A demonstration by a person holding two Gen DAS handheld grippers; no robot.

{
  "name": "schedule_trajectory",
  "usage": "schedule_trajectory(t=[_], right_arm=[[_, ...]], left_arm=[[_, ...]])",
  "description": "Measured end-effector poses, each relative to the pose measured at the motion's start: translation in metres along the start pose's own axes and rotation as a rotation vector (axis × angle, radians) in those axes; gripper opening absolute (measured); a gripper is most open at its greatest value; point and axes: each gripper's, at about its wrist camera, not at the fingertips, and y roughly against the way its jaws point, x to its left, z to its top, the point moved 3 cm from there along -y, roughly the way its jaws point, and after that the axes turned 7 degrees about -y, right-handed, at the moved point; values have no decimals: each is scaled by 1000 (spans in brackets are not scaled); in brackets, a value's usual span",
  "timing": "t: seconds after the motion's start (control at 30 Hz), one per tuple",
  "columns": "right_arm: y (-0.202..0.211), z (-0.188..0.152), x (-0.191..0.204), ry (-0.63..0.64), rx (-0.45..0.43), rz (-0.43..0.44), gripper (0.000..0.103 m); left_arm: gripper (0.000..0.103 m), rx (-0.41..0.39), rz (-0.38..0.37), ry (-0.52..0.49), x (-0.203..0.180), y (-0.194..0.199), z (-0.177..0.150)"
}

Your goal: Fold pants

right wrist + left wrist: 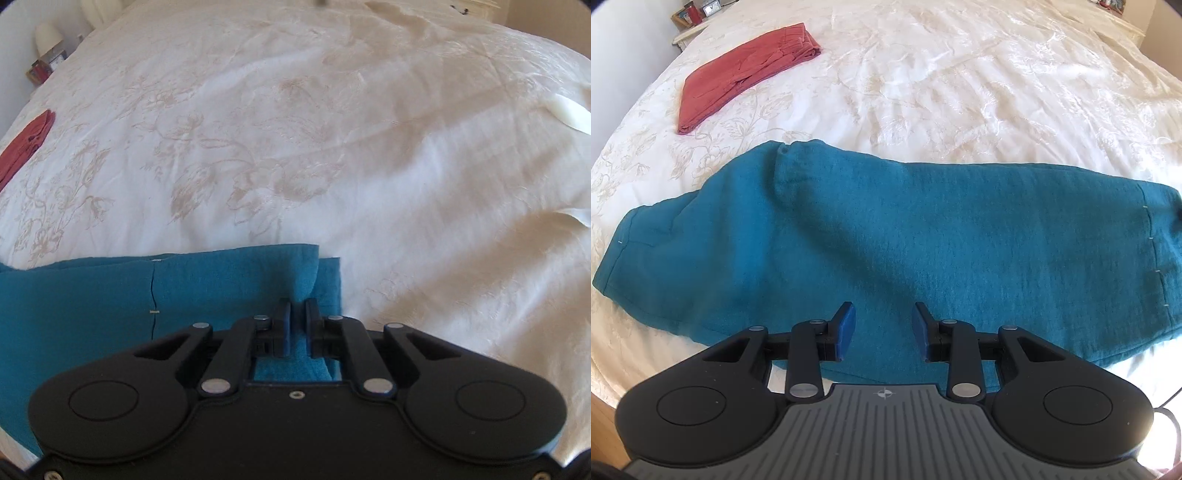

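left gripper (882, 328) hovers wide apart above the near edge of the teal pants (886, 240), lying flat, folded lengthwise across the bed (960, 92); right gripper (297, 325) pinches a raised fold at their right end.

Red garment (26, 144) cut off at right-wrist view's left edge.

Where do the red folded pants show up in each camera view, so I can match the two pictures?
Left wrist view: the red folded pants lie in the upper left on the white floral bedspread, beyond the teal pants.
Right wrist view: only a sliver of the red folded pants shows at the far left edge.
Shared landmark: the teal pants, under the open left tool and pinched by the right tool.
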Motion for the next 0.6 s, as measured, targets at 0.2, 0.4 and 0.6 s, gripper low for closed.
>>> schedule_trajectory(t=[0.2, 0.4, 0.6], right_arm=[[5, -5, -23, -94, 13, 127, 57], [-12, -13, -42, -188, 98, 147, 93], [-29, -20, -37, -210, 182, 224, 55]], left_arm=[[33, -6, -16, -34, -14, -2, 7], [33, 5, -16, -37, -18, -2, 5], [33, 24, -3, -23, -15, -4, 3]])
